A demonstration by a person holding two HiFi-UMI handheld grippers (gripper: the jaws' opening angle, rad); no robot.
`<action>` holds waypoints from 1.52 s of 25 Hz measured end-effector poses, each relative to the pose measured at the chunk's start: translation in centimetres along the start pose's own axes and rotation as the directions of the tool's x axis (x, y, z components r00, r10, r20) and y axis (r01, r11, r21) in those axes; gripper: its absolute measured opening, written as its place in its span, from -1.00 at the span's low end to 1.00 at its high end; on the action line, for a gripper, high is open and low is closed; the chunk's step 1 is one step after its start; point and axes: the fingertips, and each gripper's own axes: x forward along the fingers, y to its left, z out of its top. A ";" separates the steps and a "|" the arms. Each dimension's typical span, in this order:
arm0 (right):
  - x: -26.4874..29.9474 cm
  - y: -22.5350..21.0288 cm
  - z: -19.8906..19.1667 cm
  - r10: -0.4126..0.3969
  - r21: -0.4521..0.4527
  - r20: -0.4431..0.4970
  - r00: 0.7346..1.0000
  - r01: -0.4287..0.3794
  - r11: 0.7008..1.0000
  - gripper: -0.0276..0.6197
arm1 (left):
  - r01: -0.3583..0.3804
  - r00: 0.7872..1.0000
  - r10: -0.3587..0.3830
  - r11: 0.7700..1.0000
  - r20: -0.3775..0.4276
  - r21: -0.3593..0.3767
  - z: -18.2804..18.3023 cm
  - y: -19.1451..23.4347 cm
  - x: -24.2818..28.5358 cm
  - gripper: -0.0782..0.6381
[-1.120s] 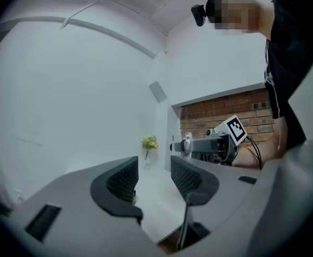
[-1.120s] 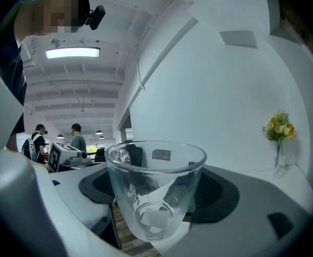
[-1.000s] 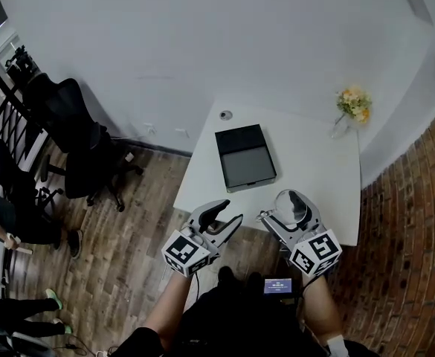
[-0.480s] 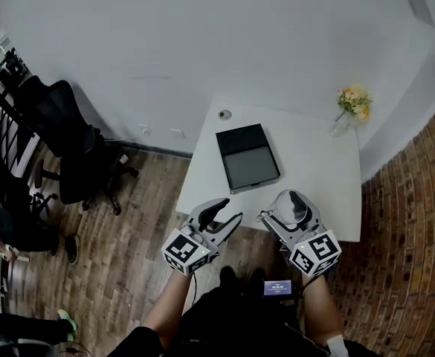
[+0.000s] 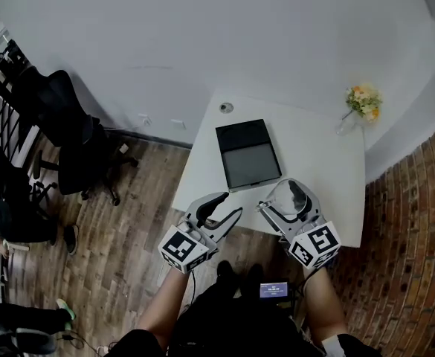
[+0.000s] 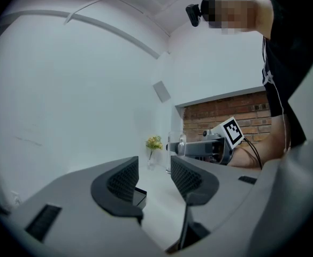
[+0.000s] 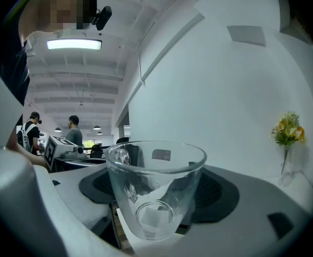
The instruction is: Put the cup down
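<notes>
While the cup (image 7: 155, 189) sits upright in the right tongs (image 5: 282, 201), pads clamped on opposite sides of its lower wall, it hangs over the near part of the desk (image 5: 321, 162), toward the right front corner. No view shows whether the base touches the top yet. It's clear glass, thin-walled and empty, so I'd expect light, rigid and slick, and it will likely chip if it knocks the desk edge or drops. The hold low on the body looks right to me: squeeze across the wall, never the rim. The next move likely calls for a straight, level descent, releasing only once the base is flat and in from the edge. The left tongs (image 6: 153, 178) are empty, jaws apart, held near the right pair at the desk's near edge and not touching the cup. A black tray (image 5: 247, 155) lies mid-desk beyond the cup, apart from it. A small vase of flowers (image 5: 364, 103) stands at the far right corner. The bare desk right of the tray looks like the obvious landing spot.
</notes>
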 end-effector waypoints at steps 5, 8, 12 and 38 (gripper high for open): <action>2.2 -1.9 -0.4 0.020 0.001 0.012 1.000 -0.020 1.000 0.35 | -0.001 1.000 0.001 1.000 -0.015 0.019 -0.3 0.8 1.5 -0.28; 3.6 -2.9 -0.9 0.033 -0.001 0.008 0.999 -0.033 0.999 0.35 | -0.014 1.000 0.014 1.000 -0.003 0.011 -0.3 1.5 2.4 -0.28; 5.7 -4.1 -1.2 0.053 -0.012 0.001 0.999 -0.053 0.999 0.35 | -0.021 1.000 0.021 1.000 0.000 0.005 0.0 2.7 3.4 -0.28; 15.7 -11.8 -3.8 0.065 -0.007 -0.001 0.998 -0.065 0.998 0.35 | -0.066 0.998 0.066 0.998 -0.014 0.000 -2.6 7.3 6.2 -0.28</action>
